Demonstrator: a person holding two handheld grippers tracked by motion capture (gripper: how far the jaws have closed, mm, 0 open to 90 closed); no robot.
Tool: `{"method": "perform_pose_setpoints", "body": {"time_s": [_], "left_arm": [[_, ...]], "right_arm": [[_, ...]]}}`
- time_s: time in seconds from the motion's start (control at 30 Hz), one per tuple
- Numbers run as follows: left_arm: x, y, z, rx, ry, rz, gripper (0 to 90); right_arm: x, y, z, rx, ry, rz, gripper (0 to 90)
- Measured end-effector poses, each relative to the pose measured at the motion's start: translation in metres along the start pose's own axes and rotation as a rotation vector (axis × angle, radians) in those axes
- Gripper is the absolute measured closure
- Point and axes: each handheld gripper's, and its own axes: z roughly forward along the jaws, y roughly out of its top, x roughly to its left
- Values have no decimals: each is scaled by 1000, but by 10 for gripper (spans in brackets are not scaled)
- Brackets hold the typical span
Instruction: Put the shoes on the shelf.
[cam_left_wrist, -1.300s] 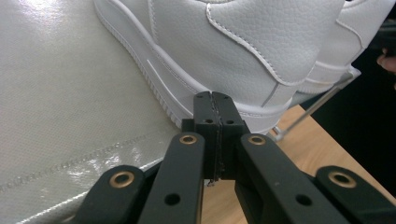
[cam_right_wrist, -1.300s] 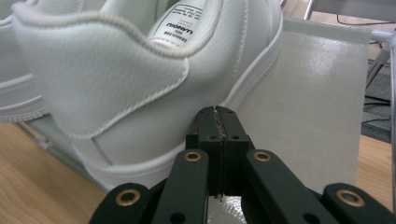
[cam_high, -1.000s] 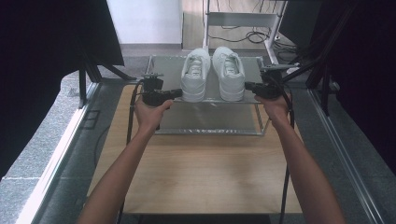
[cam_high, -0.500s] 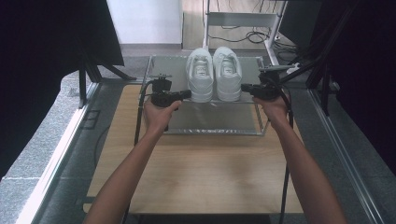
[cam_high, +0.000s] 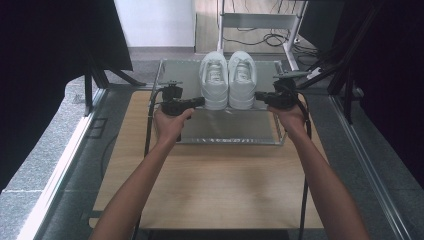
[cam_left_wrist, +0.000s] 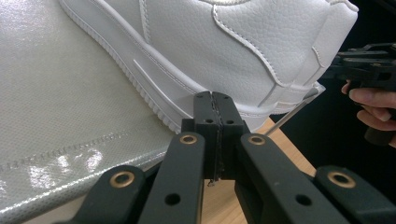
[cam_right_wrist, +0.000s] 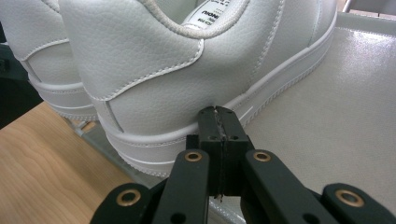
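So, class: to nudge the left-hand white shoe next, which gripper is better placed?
Probably the left gripper: its shut jaws sit right at the left shoe. The right gripper sits beside the right shoe.

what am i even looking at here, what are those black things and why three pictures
A person sits at a wooden table and holds a hand-operated black clamp, called a gripper, in each hand. The high view looks down from above: the left gripper and right gripper sit on either side of two white shoes. The shoes stand side by side on a grey shelf. The other two pictures come from cameras riding on each gripper, looking along its jaws. Both show the jaws shut, holding nothing, with their tips right at a shoe's heel near the sole.
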Motion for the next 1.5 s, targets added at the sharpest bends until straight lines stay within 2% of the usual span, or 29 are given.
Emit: {"method": "perform_pose_setpoints", "body": {"time_s": [0.03,0.1,0.13,0.2,0.3,0.37,0.47,0.57,0.7,0.8,0.9,1.03,1.13,1.37,1.5], "left_arm": [[1,0,0,1,-4,1,899],[2,0,-2,5,-4,9,889],[3,0,-2,-3,-5,8,867],[5,-1,-7,-24,-13,4,850],[6,-1,-12,-34,17,28,822],[7,-2,-16,-45,19,25,793],[9,-5,-21,-48,22,30,768],[9,-13,-26,-51,49,39,712],[6,-26,-35,-65,62,58,618],[5,-35,-44,-81,71,79,592],[7,-43,-52,-77,62,99,559],[8,-58,-60,-80,51,113,524],[5,-71,-65,-72,53,138,500],[-3,-99,-76,-34,45,182,471],[-4,-112,-79,-13,26,180,465]], "right_arm": [[0,0,0,1,3,3,900],[-1,-1,-1,-3,-6,0,840],[-1,-2,-2,-11,-19,-3,794],[-2,-5,-4,-29,-15,5,779],[0,-7,-7,-52,-28,8,692],[4,-8,-9,-67,-54,5,631],[7,-10,-12,-85,-48,11,580],[11,-14,-15,-110,-34,14,561],[18,-25,-18,-146,-5,26,547],[23,-34,-21,-160,4,19,540],[27,-45,-25,-174,9,5,535],[30,-65,-34,-202,43,15,530],[31,-82,-40,-214,47,15,529],[31,-118,-49,-206,66,41,519],[31,-136,-54,-191,79,58,510]]}}
